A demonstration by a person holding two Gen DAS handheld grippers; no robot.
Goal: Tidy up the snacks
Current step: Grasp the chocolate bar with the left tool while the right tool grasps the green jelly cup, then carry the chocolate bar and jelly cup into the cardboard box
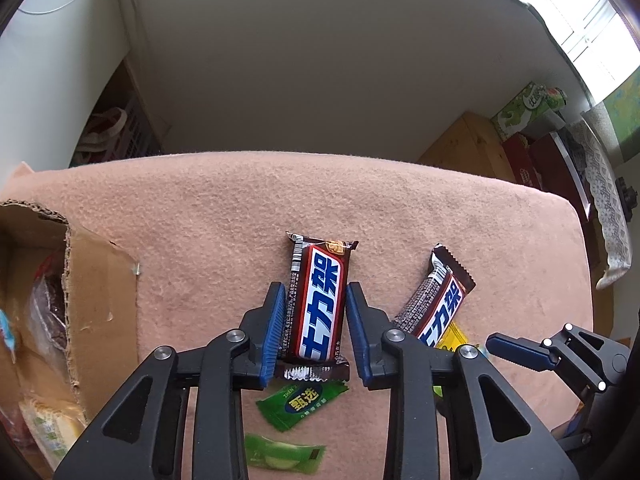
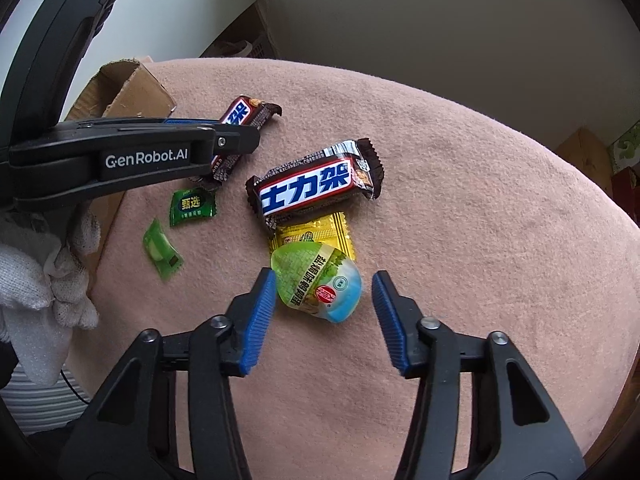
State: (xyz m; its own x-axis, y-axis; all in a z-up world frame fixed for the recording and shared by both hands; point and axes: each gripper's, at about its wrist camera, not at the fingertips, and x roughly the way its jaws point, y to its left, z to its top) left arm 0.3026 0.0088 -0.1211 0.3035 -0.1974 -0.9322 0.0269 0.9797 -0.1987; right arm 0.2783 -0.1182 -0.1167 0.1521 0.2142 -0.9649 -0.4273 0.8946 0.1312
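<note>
My left gripper (image 1: 316,298) has its blue pads (image 1: 276,328) on both sides of a brown Snickers bar (image 1: 320,300) that lies on the pink cloth; the pads look pressed against it or very nearly. A second Snickers bar (image 1: 438,304) lies to its right, also in the right wrist view (image 2: 316,184). My right gripper (image 2: 324,280) is open around a green jelly cup (image 2: 318,284), fingers apart from it. A yellow packet (image 2: 316,234) lies between cup and bar. Two green candies (image 2: 191,208) (image 2: 162,250) lie left.
An open cardboard box (image 1: 100,280) with bagged snacks inside stands at the left edge of the pink cloth-covered table (image 1: 240,220). Wooden furniture and boxes (image 1: 532,136) stand beyond the table at right. My gloved hand (image 2: 36,280) holds the left gripper.
</note>
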